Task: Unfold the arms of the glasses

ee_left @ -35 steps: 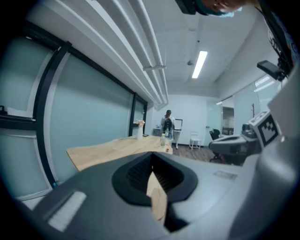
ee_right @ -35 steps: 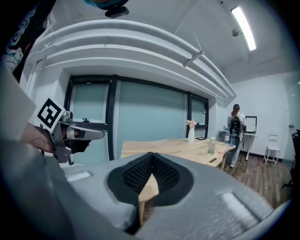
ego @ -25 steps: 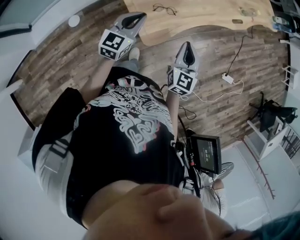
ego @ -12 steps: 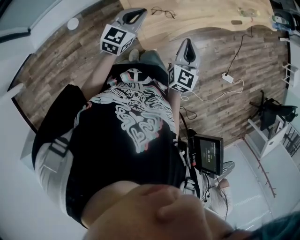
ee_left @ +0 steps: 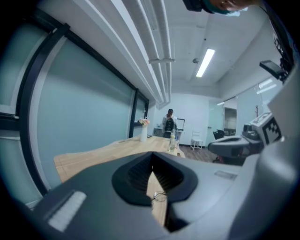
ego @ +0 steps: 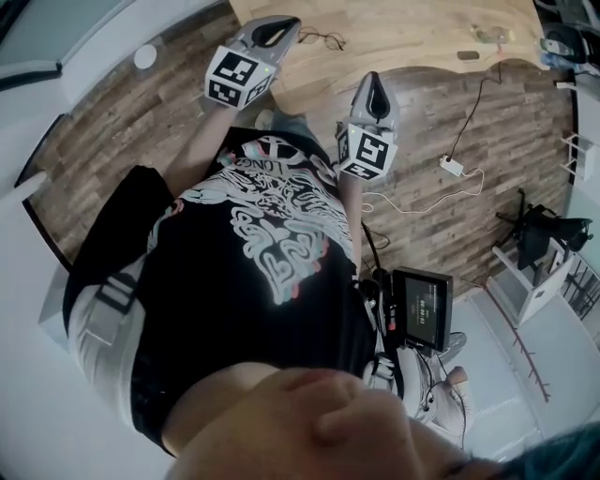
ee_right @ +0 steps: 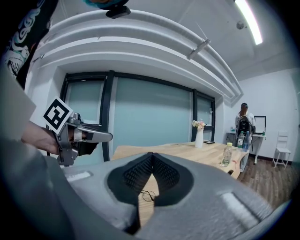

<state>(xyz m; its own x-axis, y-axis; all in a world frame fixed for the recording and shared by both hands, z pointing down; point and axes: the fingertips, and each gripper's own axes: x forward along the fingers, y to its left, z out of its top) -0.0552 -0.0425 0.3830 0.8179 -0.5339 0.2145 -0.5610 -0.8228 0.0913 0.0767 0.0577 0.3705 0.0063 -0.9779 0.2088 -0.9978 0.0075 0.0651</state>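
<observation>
Head view: the wooden table (ego: 403, 37) fills the top of the picture, and its wavy near edge runs just ahead of both tools. The plank floor (ego: 122, 122) lies open on either side of the person. A white power strip (ego: 451, 164) and its cable lie on the floor to the right. The left gripper (ego: 281, 26) reaches over the table's near edge. The right gripper (ego: 373, 84) is held over the floor, short of that edge. The glasses (ego: 323, 39) lie on the table close to the near edge, just off the left gripper's tip and well ahead of the right one. Neither gripper touches them.

Left gripper view: the jaws are clenched tip to tip with nothing between them. The glasses (ee_left: 158, 197) show through the gap below the tips, lying apart on the table (ee_left: 108, 152). A vase of flowers (ee_left: 143, 132) and a bottle (ee_left: 172, 141) stand toward the far end, where a person (ee_left: 168, 123) stands.

Right gripper view: these jaws are pressed together too, and are empty. The glasses (ee_right: 147, 195) lie ahead on the bare wood, near the table's front edge. The left gripper (ee_right: 96, 136) hangs at the left, and a chair (ee_right: 281, 150) stands far right.
</observation>
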